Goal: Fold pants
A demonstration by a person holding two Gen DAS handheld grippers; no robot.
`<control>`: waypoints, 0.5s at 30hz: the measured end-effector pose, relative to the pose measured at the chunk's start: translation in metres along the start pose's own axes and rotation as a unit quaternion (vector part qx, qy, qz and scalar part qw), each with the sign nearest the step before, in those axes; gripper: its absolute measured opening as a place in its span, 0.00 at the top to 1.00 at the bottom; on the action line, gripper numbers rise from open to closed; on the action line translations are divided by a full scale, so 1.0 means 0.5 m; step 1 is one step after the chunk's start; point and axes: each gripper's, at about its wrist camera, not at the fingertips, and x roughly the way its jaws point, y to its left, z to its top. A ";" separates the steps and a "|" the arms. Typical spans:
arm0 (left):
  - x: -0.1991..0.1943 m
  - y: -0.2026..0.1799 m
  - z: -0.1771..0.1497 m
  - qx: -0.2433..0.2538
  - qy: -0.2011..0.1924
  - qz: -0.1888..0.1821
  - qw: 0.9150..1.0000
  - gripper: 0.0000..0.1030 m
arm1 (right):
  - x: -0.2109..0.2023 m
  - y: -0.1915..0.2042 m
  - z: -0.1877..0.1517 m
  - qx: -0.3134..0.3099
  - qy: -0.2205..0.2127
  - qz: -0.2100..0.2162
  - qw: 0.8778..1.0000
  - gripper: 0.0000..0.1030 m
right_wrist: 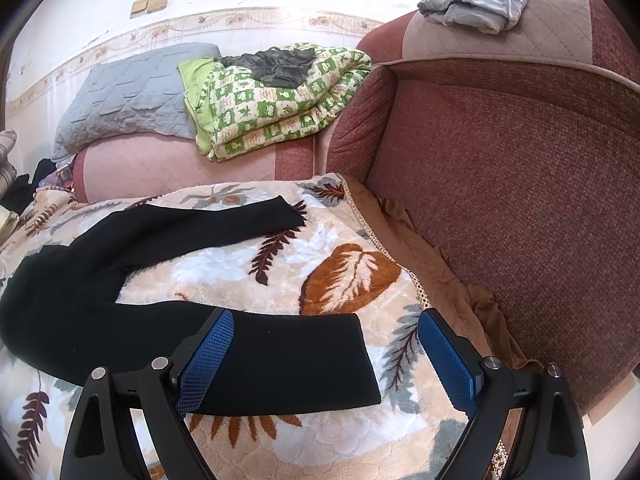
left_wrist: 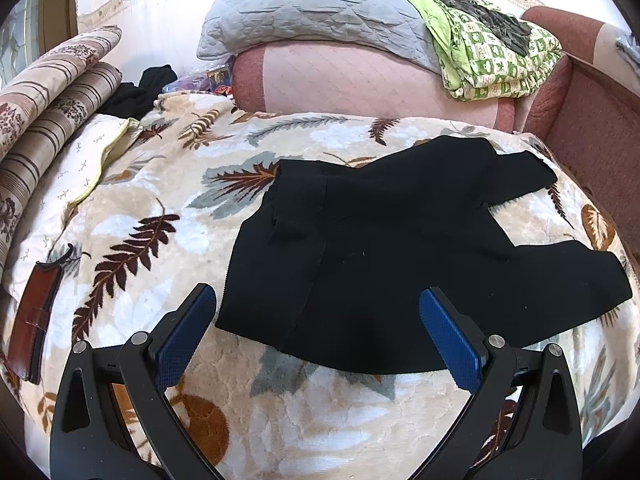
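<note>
The black pants (left_wrist: 400, 248) look soft and floppy on the leaf blanket (left_wrist: 160, 200). Both grippers' (left_wrist: 318, 308) (right_wrist: 326, 330) fingers are spread. Grab the leg end.

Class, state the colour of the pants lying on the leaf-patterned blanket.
Plain black. The pants show best in the left wrist view, spread flat on the blanket.

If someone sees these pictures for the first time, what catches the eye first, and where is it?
The black pants lie spread flat on the leaf-patterned blanket, legs apart and pointing toward the red sofa arm. In the foreground, the left gripper stands open over the waist end, and the right gripper open over the nearer leg's cuff. Behind, a green checked quilt stands out.
</note>
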 end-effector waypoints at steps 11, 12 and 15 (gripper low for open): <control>0.013 0.029 0.009 -0.027 0.020 -0.011 0.999 0.00 | 0.003 -0.001 0.000 -0.002 0.002 0.000 1.000 0.11; 0.020 0.054 0.019 -0.053 0.031 -0.028 0.998 0.00 | 0.004 -0.001 0.000 -0.002 0.003 0.000 1.000 0.11; 0.048 0.149 0.043 -0.155 0.060 -0.079 0.983 0.00 | 0.005 0.000 -0.001 -0.002 0.004 0.002 1.000 0.11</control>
